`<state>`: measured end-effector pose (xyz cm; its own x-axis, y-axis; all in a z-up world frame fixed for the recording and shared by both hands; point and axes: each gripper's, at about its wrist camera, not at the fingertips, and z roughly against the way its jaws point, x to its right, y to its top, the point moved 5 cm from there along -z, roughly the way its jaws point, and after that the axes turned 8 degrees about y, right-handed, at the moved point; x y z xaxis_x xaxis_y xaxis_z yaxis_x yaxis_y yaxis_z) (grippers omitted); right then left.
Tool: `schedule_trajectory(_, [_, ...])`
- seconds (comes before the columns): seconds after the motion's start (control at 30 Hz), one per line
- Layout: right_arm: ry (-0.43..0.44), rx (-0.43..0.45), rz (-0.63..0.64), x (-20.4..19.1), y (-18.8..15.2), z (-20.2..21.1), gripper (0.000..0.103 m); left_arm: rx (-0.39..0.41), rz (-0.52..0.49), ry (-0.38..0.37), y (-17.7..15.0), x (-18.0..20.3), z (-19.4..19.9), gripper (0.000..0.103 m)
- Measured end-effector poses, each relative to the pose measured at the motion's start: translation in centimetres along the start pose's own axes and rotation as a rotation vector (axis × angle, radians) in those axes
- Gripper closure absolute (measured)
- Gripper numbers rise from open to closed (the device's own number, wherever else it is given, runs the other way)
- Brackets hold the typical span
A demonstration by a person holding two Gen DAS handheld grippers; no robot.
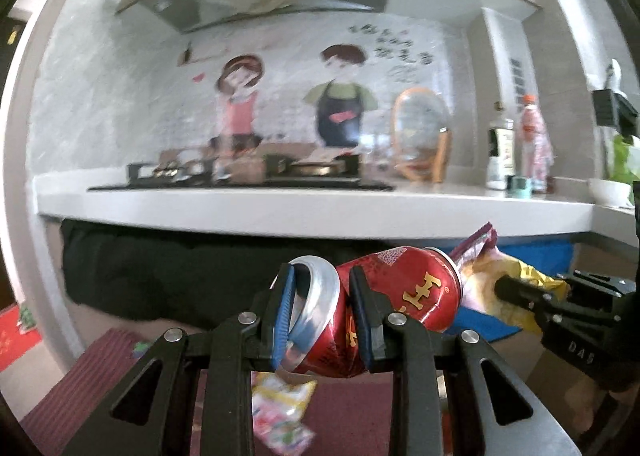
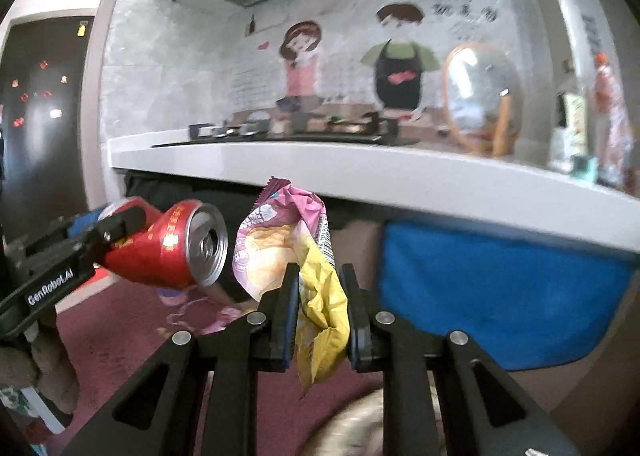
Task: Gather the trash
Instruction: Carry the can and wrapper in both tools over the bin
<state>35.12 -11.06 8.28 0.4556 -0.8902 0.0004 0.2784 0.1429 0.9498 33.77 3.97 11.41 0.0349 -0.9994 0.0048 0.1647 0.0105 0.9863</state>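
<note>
My left gripper point(image 1: 320, 276) is shut on a crushed red drink can point(image 1: 404, 292), held in the air in front of the counter; the can also shows in the right wrist view point(image 2: 176, 252) at the left. My right gripper point(image 2: 320, 272) is shut on a crumpled pink and yellow snack wrapper point(image 2: 316, 276), held up beside the can. The wrapper point(image 1: 484, 280) and the right gripper point(image 1: 504, 288) show at the right of the left wrist view. Another small snack wrapper point(image 1: 280, 408) lies on the dark red mat below.
A white kitchen counter point(image 1: 280, 212) with a gas stove point(image 1: 240, 172) runs across ahead. A mirror point(image 1: 420, 132), bottles point(image 1: 500, 148) and a white bowl point(image 1: 608, 192) stand on its right part. A blue cloth point(image 2: 492, 288) hangs below. A dark red mat point(image 2: 120, 324) covers the floor.
</note>
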Motion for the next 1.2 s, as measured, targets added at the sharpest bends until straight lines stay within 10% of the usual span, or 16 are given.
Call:
schedule_trajectory(0.47, [-0.142, -0.007, -0.104, 9.8, -3.6, 5.3, 0.084, -0.095, -0.050, -0.145, -2.9, 11.6, -1.8, 0.075])
schedule_trajectory(1.2, [-0.129, -0.088, -0.199, 14.0, -9.0, 3.1, 0.084, -0.261, -0.051, -0.168, -9.5, 14.7, -6.5, 0.078])
